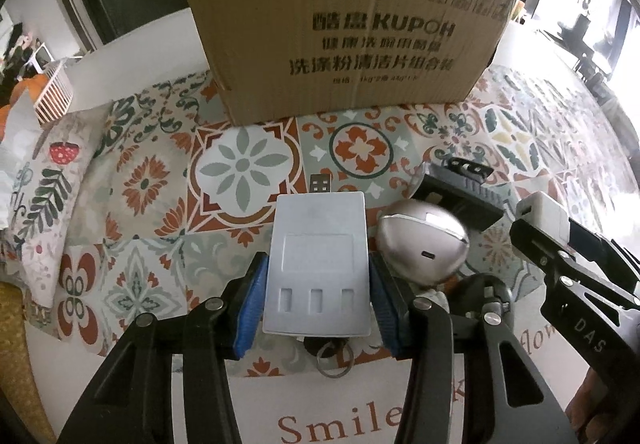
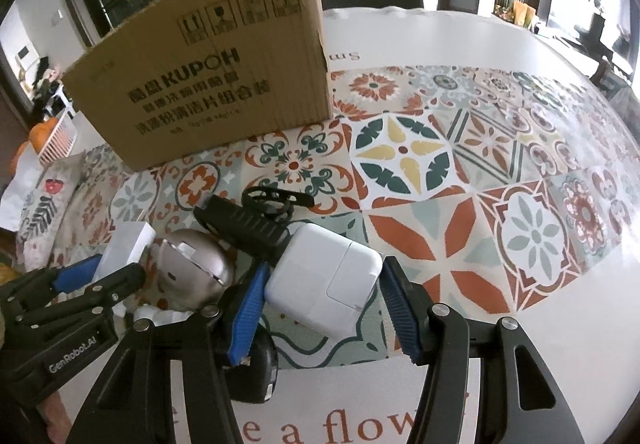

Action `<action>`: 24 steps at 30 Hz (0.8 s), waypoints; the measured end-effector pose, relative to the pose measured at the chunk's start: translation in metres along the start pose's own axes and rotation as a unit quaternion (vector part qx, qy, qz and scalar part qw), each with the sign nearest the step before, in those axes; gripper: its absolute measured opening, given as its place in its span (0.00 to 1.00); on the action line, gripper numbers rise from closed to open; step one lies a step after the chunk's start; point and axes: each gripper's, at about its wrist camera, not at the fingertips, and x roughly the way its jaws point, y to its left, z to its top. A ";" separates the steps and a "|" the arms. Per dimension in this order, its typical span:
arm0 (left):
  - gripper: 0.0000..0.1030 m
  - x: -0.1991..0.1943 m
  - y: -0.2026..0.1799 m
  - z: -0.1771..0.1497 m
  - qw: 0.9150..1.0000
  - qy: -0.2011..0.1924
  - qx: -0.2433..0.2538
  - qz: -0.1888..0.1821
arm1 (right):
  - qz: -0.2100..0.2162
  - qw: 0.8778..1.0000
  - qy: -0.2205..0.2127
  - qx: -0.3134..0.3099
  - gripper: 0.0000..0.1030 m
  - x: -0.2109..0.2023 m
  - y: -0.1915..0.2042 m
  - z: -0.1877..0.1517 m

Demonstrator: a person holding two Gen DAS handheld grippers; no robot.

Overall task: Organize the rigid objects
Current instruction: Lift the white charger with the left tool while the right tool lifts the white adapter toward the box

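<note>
My left gripper (image 1: 318,280) is shut on a flat white USB charger (image 1: 318,264), its blue pads against both sides and the plug pointing at the cardboard box (image 1: 352,23). A silver egg-shaped device (image 1: 424,240) lies just to its right, with a black ribbed object (image 1: 460,191) behind that. My right gripper (image 2: 324,304) is open around a white square power adapter (image 2: 324,280). The left pad touches the adapter and the right pad stands clear of it. The adapter also shows in the left wrist view (image 1: 544,211). A small black item (image 2: 252,368) lies under the right gripper's left finger.
The objects lie on a patterned tile tablecloth (image 2: 440,203). The open-top box stands at the back of the table (image 2: 208,83). A white basket (image 1: 52,91) and a floral cushion (image 1: 44,199) sit at the left edge. A key ring (image 1: 334,358) lies under the charger.
</note>
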 end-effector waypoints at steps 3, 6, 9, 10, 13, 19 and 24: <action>0.47 -0.011 0.000 -0.001 1.000 -0.010 -0.001 0.002 | 0.005 1.000 -0.005 -0.002 0.56 -0.007 0.001 0.001; 0.47 -0.016 0.002 0.001 1.000 -0.017 -0.005 0.001 | 0.008 1.000 -0.012 -0.005 0.56 -0.015 0.003 0.003; 0.47 -0.025 0.002 0.001 1.000 -0.027 -0.009 0.002 | 0.012 1.000 -0.021 -0.010 0.56 -0.024 0.005 0.005; 0.47 -0.029 0.002 0.001 1.000 -0.030 -0.009 0.002 | 0.014 1.000 -0.025 -0.011 0.56 -0.028 0.006 0.007; 0.47 -0.041 0.002 0.001 0.999 -0.042 -0.012 0.003 | 0.018 0.999 -0.034 -0.016 0.56 -0.037 0.008 0.010; 0.47 -0.066 0.003 0.003 0.998 -0.065 -0.018 0.001 | 0.034 0.998 -0.051 -0.026 0.56 -0.057 0.013 0.016; 0.47 -0.087 0.004 0.007 0.996 -0.088 -0.022 0.003 | 0.044 0.996 -0.068 -0.034 0.56 -0.072 0.016 0.024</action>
